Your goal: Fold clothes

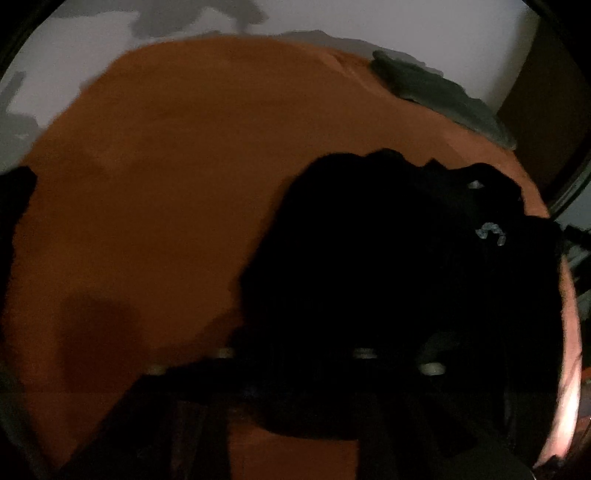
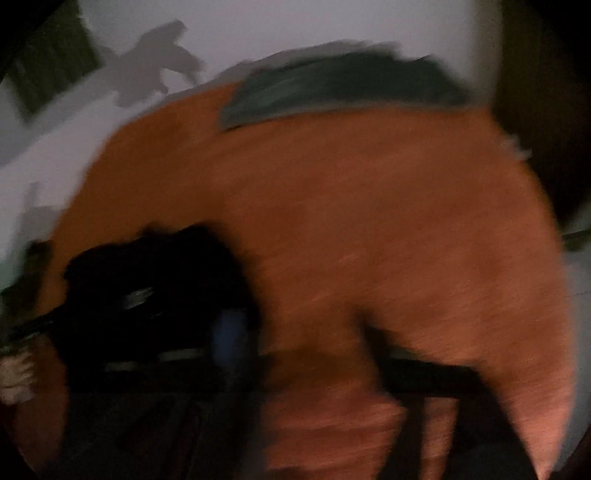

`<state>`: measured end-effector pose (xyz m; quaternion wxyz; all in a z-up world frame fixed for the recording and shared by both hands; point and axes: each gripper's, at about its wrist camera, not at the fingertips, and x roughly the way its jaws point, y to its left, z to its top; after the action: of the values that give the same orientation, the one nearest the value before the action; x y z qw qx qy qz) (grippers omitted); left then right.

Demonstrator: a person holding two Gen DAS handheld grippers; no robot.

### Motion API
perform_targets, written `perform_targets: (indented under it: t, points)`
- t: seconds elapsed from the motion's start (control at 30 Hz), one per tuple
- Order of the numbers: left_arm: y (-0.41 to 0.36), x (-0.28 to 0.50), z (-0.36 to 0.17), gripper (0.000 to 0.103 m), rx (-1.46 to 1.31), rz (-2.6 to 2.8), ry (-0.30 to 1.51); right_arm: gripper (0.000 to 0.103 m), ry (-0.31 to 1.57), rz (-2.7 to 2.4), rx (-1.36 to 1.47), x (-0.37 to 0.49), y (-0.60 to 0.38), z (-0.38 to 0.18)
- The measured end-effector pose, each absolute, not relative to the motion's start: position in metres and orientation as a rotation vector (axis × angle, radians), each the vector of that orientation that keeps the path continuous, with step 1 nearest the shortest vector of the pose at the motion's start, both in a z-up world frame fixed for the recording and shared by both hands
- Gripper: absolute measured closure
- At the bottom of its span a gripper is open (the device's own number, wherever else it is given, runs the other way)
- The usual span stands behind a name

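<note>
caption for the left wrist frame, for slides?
Crumpled black garment on an orange bed cover, dark green folded cloth at the far edge; dim light.

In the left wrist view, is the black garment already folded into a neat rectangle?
No: the black garment lies in a crumpled heap with an uneven outline on the orange surface.

place: home bedroom | cues: orange bedspread (image 1: 177, 177), green pillow (image 2: 343, 88), plain wall (image 1: 369, 18)

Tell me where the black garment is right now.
The black garment lies crumpled on the orange surface: right of centre in the left wrist view, lower left in the blurred right wrist view, well nearer than the folded dark green cloth.
</note>
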<state>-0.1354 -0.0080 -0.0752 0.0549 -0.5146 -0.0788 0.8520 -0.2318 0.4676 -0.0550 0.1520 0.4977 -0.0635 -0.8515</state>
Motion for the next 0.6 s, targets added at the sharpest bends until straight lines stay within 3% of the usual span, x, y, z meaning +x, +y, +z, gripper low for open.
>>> perform_targets:
  t: [0.1,0.13,0.17,0.2,0.43,0.6]
  points:
    - [0.0,-0.126,-0.08,0.05,-1.535,2.583,-0.237,0.013,-0.223,-2.411,1.474,-0.241,0.447,-0.067]
    - [0.005,-0.125,-0.081,0.072,-1.52,2.615,-0.196,0.024,-0.237,-2.4,1.489,-0.244,0.441,-0.071]
    - [0.006,-0.126,-0.079,0.099,-1.514,2.666,-0.162,0.073,-0.237,-2.428,1.482,-0.246,0.446,-0.066]
    - [0.003,-0.127,-0.076,0.1,-1.517,2.717,-0.151,0.099,-0.233,-2.468,1.469,-0.247,0.455,-0.059]
    - [-0.046,-0.14,-0.026,0.1,-1.419,2.999,-0.109,0.1,-0.2,-2.744,1.363,-0.253,0.518,-0.008]
    - [-0.043,-0.165,-0.015,0.1,-1.424,3.019,0.164,0.103,-0.085,-2.944,1.3,-0.271,0.567,0.016]
